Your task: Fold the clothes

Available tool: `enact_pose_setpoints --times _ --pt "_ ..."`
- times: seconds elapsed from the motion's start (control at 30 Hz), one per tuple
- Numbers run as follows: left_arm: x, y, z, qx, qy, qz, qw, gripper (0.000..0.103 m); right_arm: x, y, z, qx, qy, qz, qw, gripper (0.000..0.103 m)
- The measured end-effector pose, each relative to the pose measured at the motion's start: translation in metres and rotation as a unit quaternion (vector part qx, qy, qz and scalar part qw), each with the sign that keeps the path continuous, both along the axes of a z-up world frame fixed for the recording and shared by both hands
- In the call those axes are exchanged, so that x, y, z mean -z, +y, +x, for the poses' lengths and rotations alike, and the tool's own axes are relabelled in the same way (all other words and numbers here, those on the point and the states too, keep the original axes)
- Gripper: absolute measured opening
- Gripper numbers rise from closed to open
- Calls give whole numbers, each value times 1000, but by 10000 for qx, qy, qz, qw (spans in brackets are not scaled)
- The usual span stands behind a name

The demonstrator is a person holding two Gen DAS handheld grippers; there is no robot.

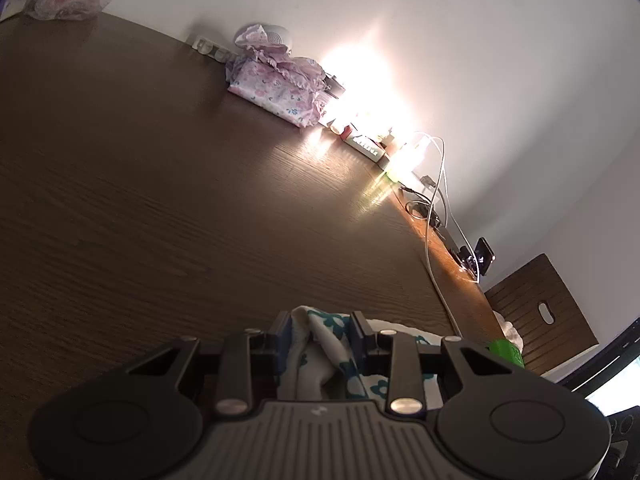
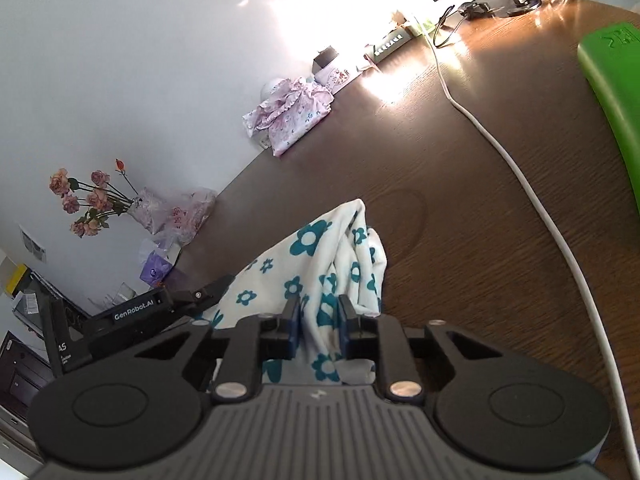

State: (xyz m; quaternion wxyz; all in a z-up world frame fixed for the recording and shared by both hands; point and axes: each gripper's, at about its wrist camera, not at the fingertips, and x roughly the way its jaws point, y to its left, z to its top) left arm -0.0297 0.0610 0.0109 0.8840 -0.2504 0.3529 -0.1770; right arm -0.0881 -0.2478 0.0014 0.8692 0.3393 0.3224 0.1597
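Note:
A white cloth with teal flowers (image 2: 312, 248) lies bunched on the dark wooden table (image 2: 460, 240), and both grippers hold it. The right gripper (image 2: 319, 304) is shut on a fold of it, with fabric rising in a ridge beyond the fingers. In the left wrist view the left gripper (image 1: 320, 318) is shut on another bunched part of the cloth (image 1: 324, 340), which fills the gap between its fingers. The left gripper's black body (image 2: 160, 308) also shows in the right wrist view, at the cloth's left edge.
A folded pink floral garment (image 1: 276, 84) (image 2: 288, 116) sits by the far wall. A white cable (image 2: 520, 168) (image 1: 436, 216) crosses the table towards chargers and small boxes. A green object (image 2: 612, 92) lies at the right, dried roses (image 2: 92, 204) stand at the left, and a wooden chair (image 1: 540, 312) is beside the table.

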Motion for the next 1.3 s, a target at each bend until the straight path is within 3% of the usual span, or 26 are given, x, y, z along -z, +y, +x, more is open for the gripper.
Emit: enact_pose_setpoints --times 0.03,0.13,0.17,0.23,0.33,0.43,0.57,0.67,0.73,0.77,0.8,0.9,1.0,1.07,1.13,1.2,1.3 --pt "-3 0 -2 -41 -18 50 10000 41 -1 0 0 -7 -13 -23 10000 21" --pt "-20 0 -14 85 -166 397 9990 46 -13 -3 -6 70 -263 -277 9992 37" --pt "-27 -1 -21 168 -272 485 9983 50 -16 -4 -6 37 -309 -320 9990 47" --pt "-35 -6 -34 402 -367 689 9961 74 -21 -7 -7 -29 -402 -404 9984 56" --pt "-39 -19 -54 898 -392 989 9903 76 -29 -12 -7 -142 -537 -528 9971 63" --pt "-35 -32 -78 1481 -717 1326 9774 77 -35 -13 -11 -656 -651 -659 9935 63" --pt "-23 -40 -97 1702 -963 1821 9636 79 -35 -9 -20 -1248 -681 -992 9849 65" --pt "-15 -35 -97 1703 -1067 1799 9629 77 -32 -3 -24 -1528 -739 -1211 9780 65" --pt "-12 -34 -94 1742 -1120 1793 9618 73 -27 3 -24 -1703 -731 -1348 9734 65" --pt "-11 -34 -93 1760 -1139 1811 9609 73 -24 5 -23 -1731 -721 -1417 9720 61" --pt "-9 -33 -91 1774 -1163 1839 9598 72 -21 6 -22 -1756 -709 -1479 9707 48" --pt "-7 -33 -87 1726 -1223 1859 9595 66 -14 7 -10 -1769 -527 -1235 9750 37" --pt "-5 -37 -82 1601 -1215 1847 9620 61 -12 10 -3 -1573 -452 -1192 9793 38" --pt "-5 -38 -83 1614 -1253 1886 9606 60 -12 8 -2 -1366 -340 -1046 9845 48" --pt "-5 -40 -84 1623 -1288 1919 9593 59 -14 6 -4 -1213 -285 -884 9883 48" --pt "-5 -40 -84 1601 -1300 1895 9600 57 -13 3 -4 -1100 -260 -576 9919 31" --pt "-4 -40 -84 1585 -1309 1831 9614 56 -4 -2 5 -1037 49 -130 9945 17"
